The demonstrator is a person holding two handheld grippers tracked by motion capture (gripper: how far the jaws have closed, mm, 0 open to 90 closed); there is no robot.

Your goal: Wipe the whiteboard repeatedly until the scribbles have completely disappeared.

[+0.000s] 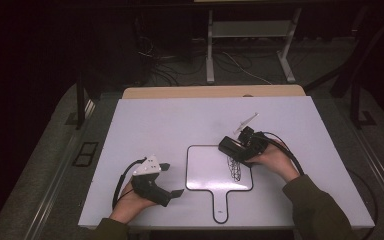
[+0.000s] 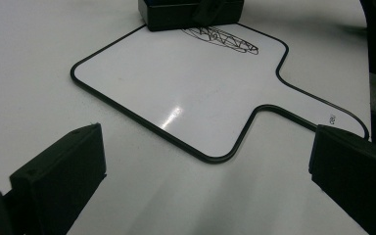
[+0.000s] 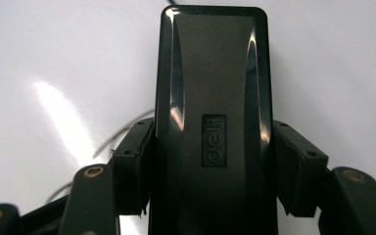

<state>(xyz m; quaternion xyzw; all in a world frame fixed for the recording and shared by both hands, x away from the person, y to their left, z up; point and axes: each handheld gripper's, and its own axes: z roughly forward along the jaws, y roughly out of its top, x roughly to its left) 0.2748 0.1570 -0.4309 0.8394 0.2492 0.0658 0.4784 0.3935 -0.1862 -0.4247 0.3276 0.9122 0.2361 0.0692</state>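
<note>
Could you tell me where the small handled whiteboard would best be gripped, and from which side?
Probably the narrow handle of the whiteboard: it juts toward the person, slim enough for open jaws. The free left hand-held gripper could approach from the near edge, clear of the eraser.

there are two grippers: one left gripper (image 1: 172, 180) with its two jaws apart and nothing between the fingers, and one right gripper (image 1: 230, 149). there is one black eraser (image 3: 214, 122), pressed between the two fingers of the right gripper. there is one small whiteboard (image 1: 207, 172) with a handle, and on it one black scribble (image 1: 236, 168), just beside the right fingers. there is one white table (image 1: 155, 120) under all.
</note>
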